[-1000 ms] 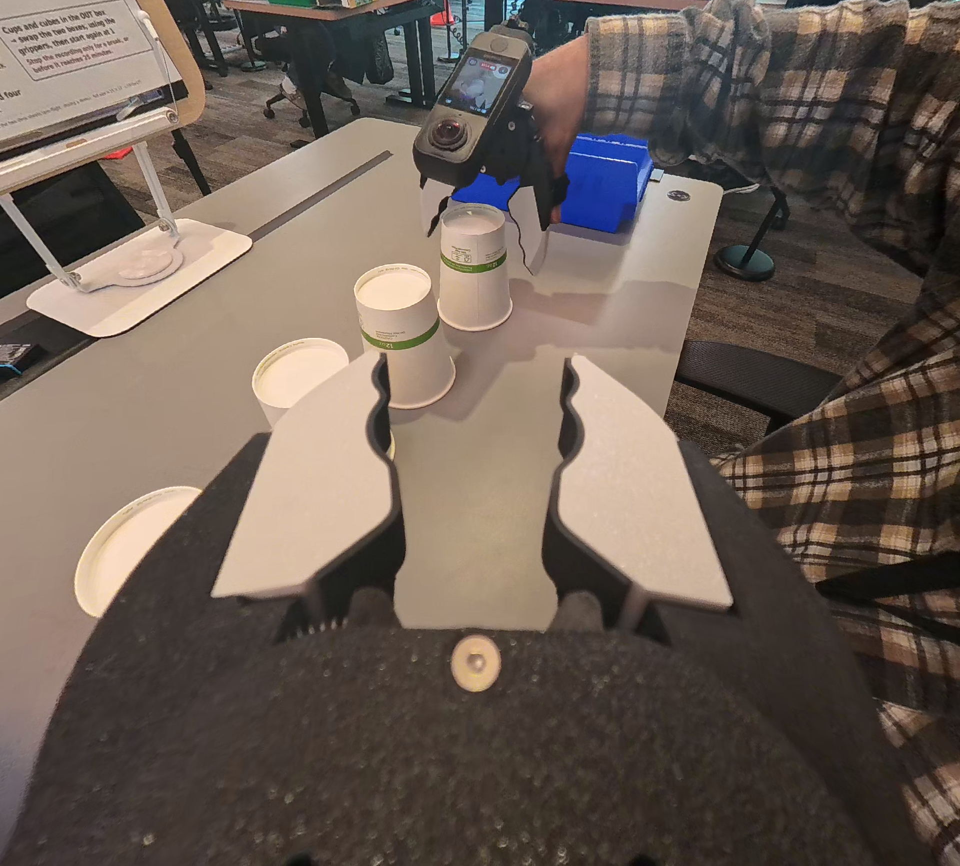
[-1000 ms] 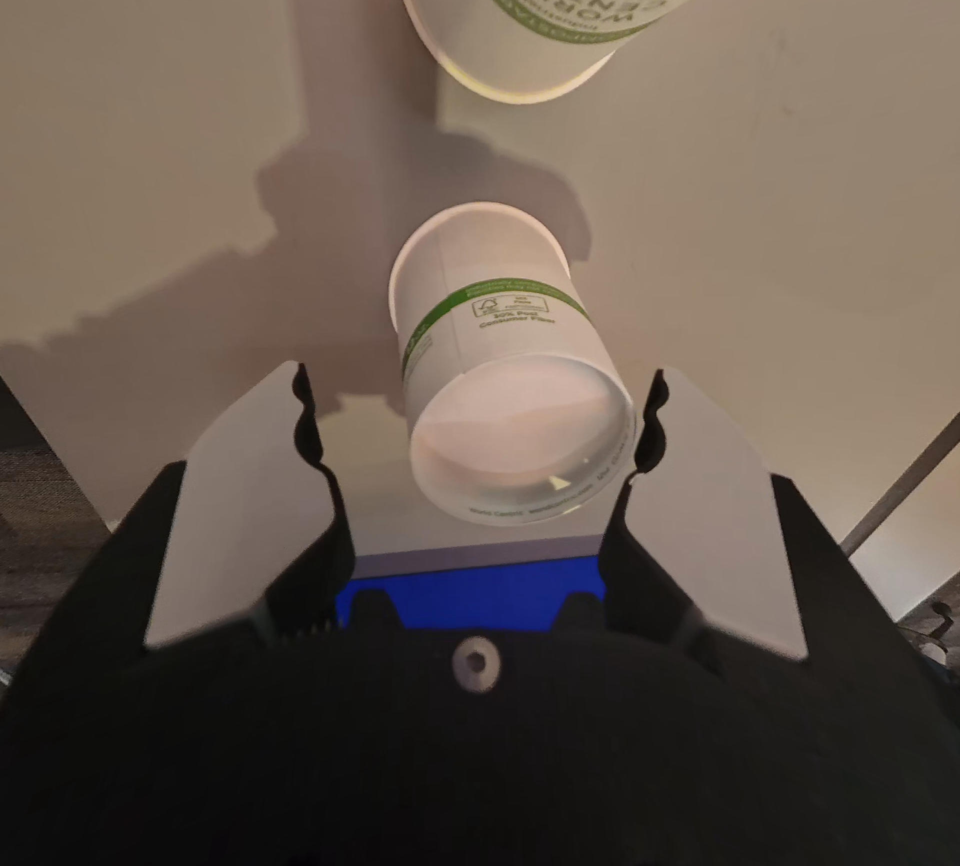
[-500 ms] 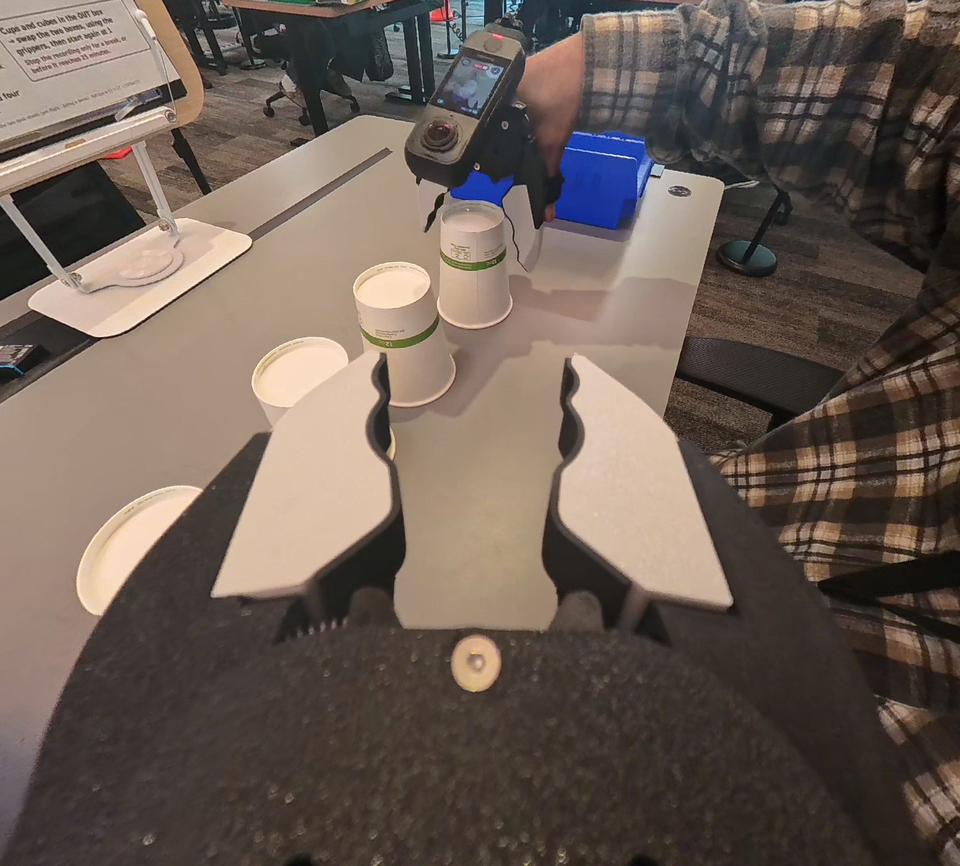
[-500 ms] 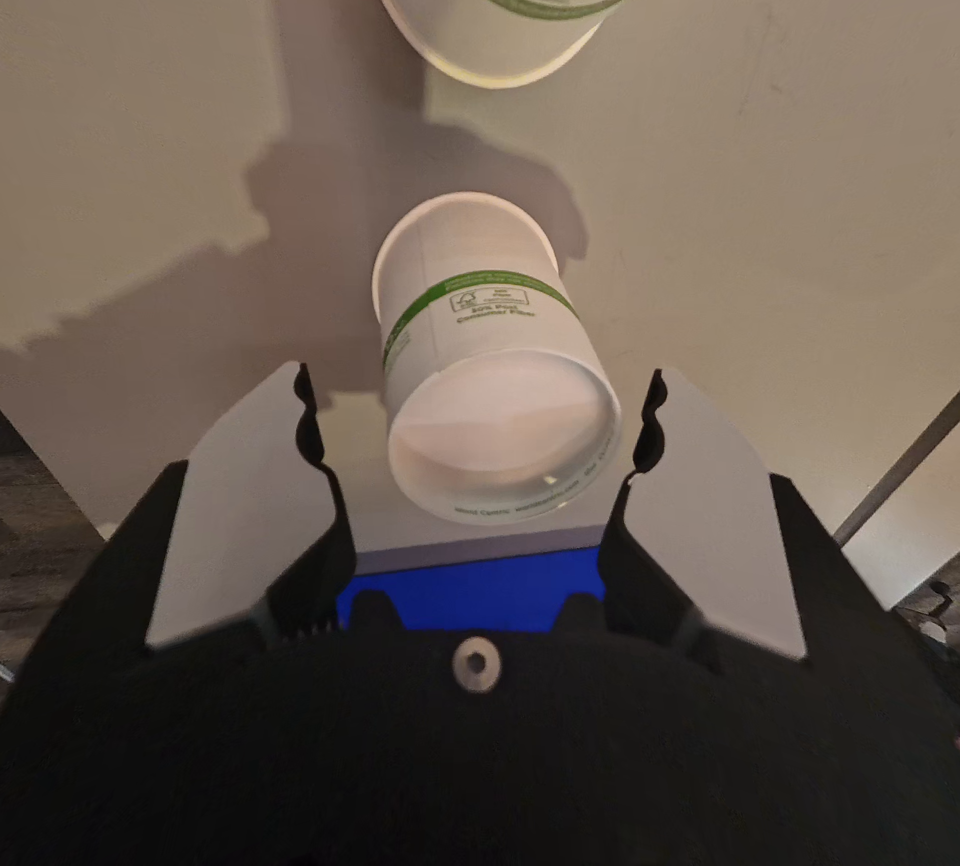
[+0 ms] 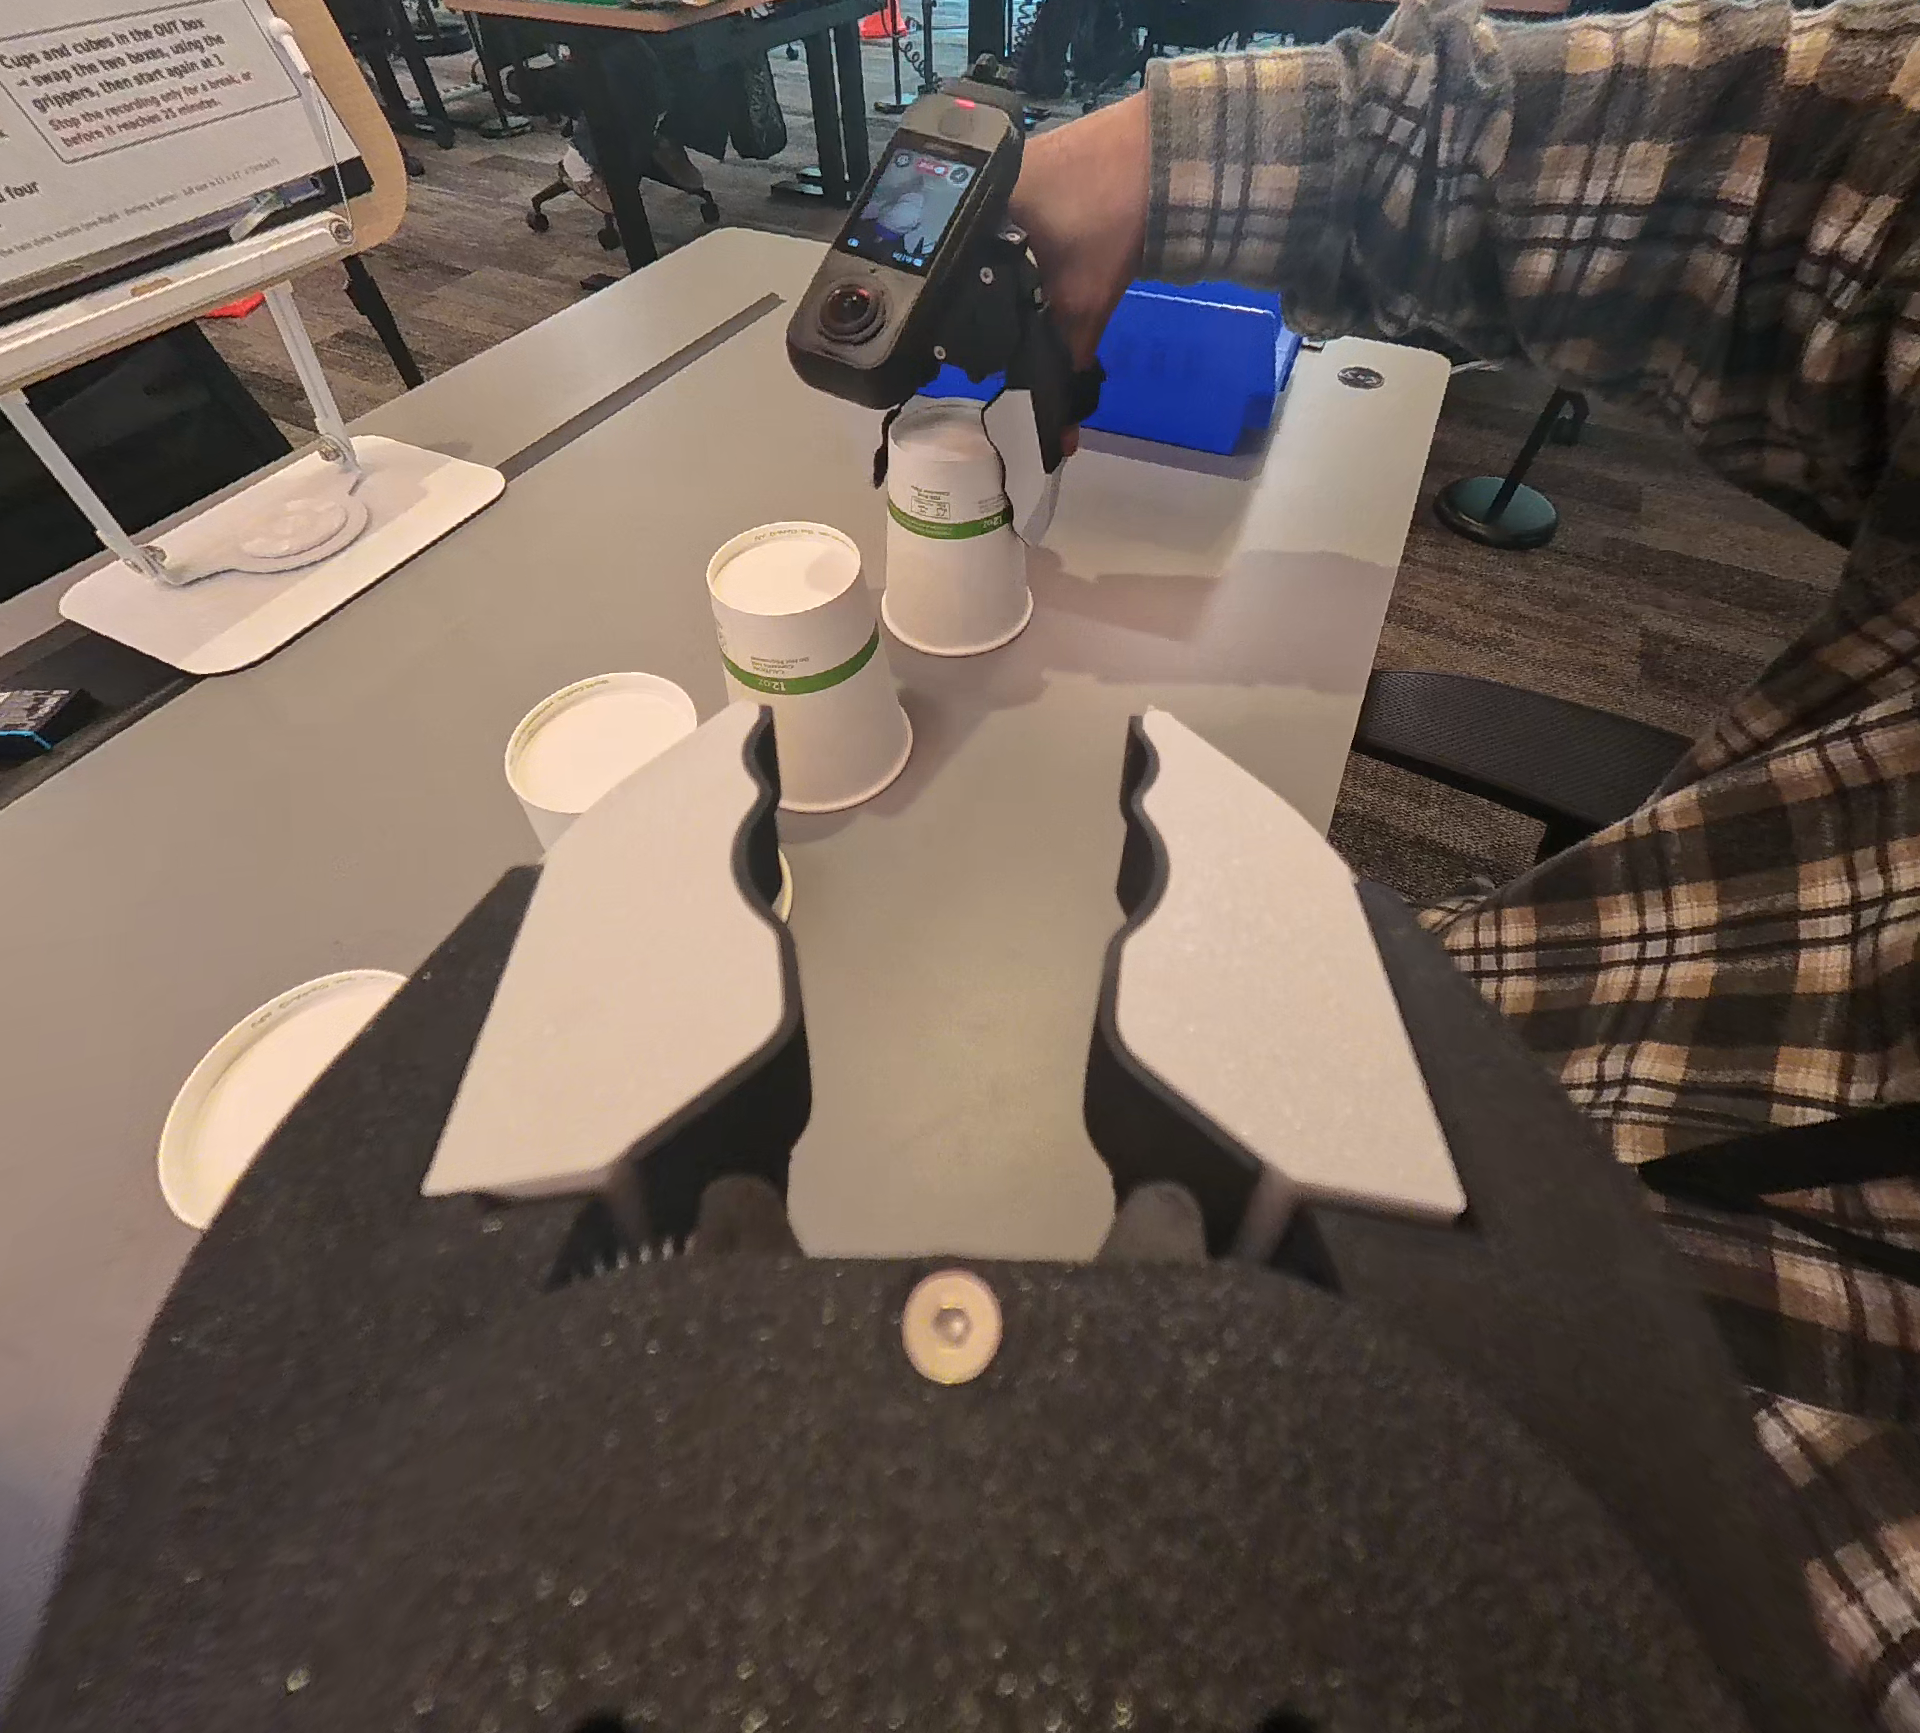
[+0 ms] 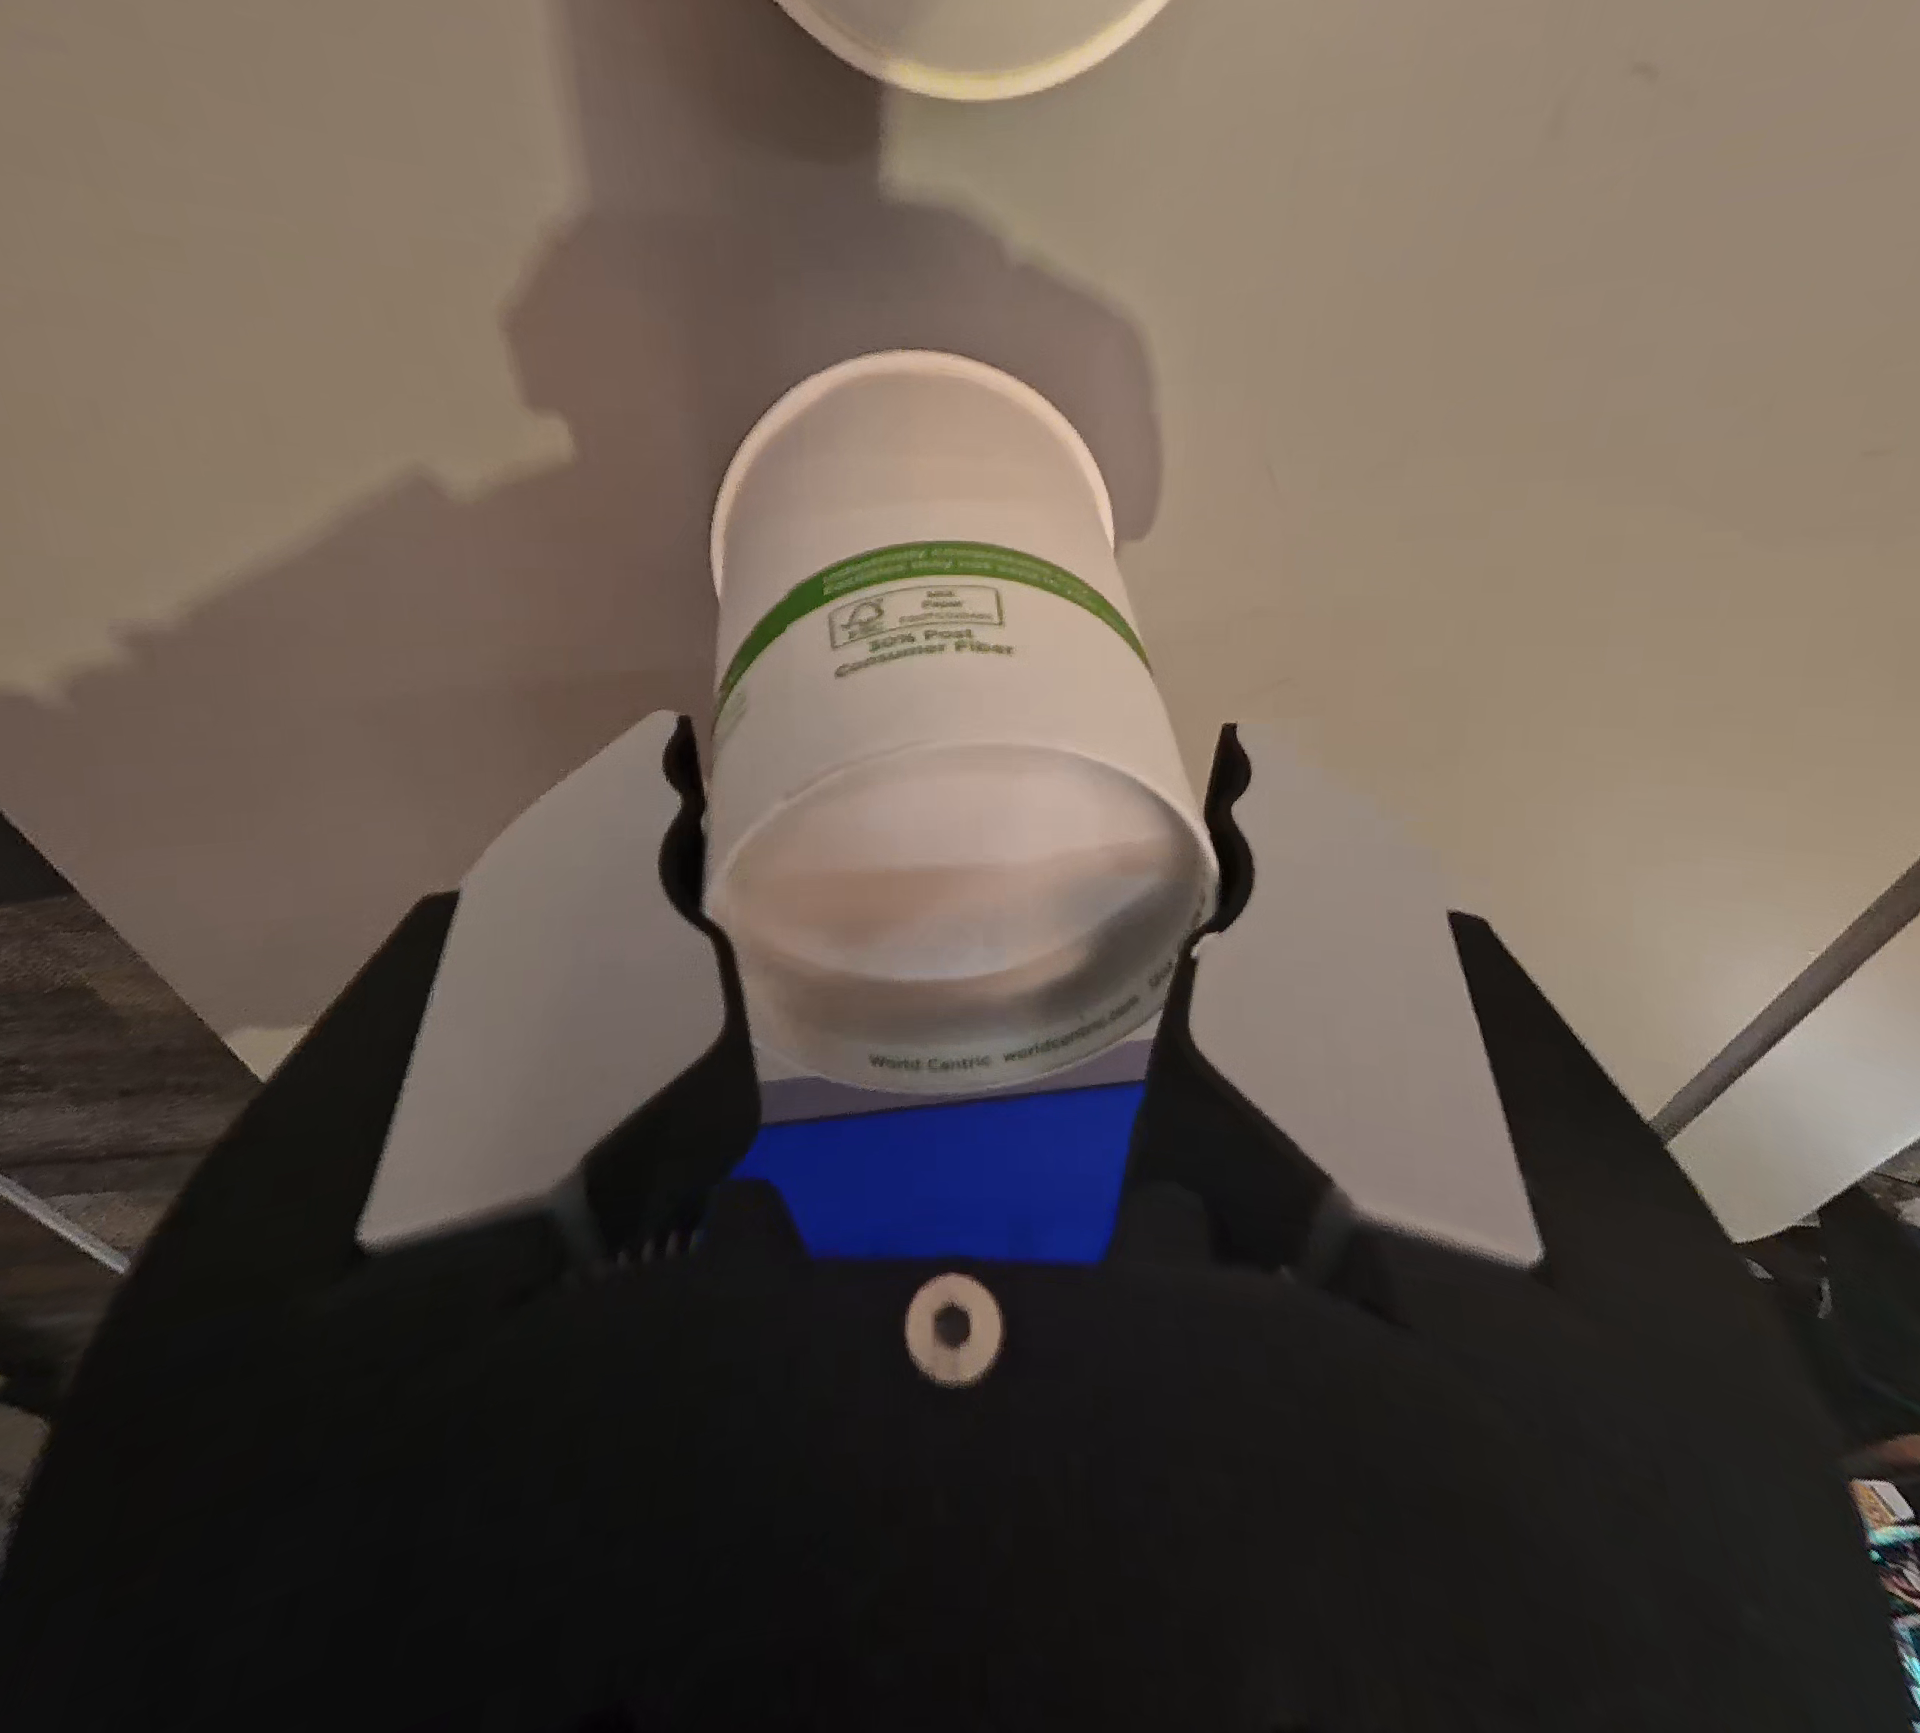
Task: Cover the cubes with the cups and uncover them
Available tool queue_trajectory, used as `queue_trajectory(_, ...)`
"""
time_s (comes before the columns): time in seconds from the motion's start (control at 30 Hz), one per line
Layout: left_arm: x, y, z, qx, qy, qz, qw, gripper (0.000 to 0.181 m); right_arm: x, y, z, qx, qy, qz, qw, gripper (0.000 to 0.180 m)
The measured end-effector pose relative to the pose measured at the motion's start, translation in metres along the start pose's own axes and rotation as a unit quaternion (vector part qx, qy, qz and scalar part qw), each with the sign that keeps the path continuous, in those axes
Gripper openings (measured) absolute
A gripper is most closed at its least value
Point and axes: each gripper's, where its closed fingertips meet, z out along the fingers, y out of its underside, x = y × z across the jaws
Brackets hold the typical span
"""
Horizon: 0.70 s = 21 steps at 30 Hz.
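Since the upside-down white paper cup with a green band [image 6: 940, 727] is light and squashy, the right gripper [image 6: 951, 836], jaws hugging its top, must squeeze softly; the left gripper [image 5: 945, 810] waits wide open, holding nothing.

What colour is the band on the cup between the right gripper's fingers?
Green, on a white cup; clearest in the right wrist view.

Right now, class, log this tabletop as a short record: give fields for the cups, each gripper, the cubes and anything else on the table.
cups: four white paper cups, all upside down on the grey table
farthest cup: between the right gripper's fingers, which sit against its sides near the base
next cup: free, green band
two nearer cups: partly hidden by left gripper
right gripper: closed on farthest cup
left gripper: open, empty, above table
cubes: none visible
other: blue box, document stand
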Motion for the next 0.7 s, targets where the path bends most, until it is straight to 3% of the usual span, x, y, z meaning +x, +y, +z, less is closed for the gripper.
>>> queue_trajectory(0.03,0.000,0.000,0.000,0.000,0.000,0.000,1.000,0.062,0.000,0.000,0.000,-0.001,0.001,-0.001,1.000,0.092)
queue_trajectory(0.3,0.000,-0.002,-0.003,0.004,-0.001,0.001,1.000,0.062,0.000,0.004,-0.012,-0.018,0.010,-0.004,1.000,0.092)
queue_trajectory(0.5,-0.002,-0.005,-0.004,0.025,0.010,-0.015,1.000,0.063,-0.003,0.008,-0.063,0.010,0.036,0.007,0.999,0.092)
queue_trajectory(0.6,-0.002,-0.009,-0.004,0.041,0.019,-0.027,0.999,0.063,-0.009,0.006,-0.102,0.092,0.069,0.030,0.993,0.092)
queue_trajectory(0.7,-0.002,-0.012,-0.001,0.057,0.026,-0.040,0.997,0.063,-0.021,0.001,-0.138,0.235,0.118,0.069,0.962,0.092)
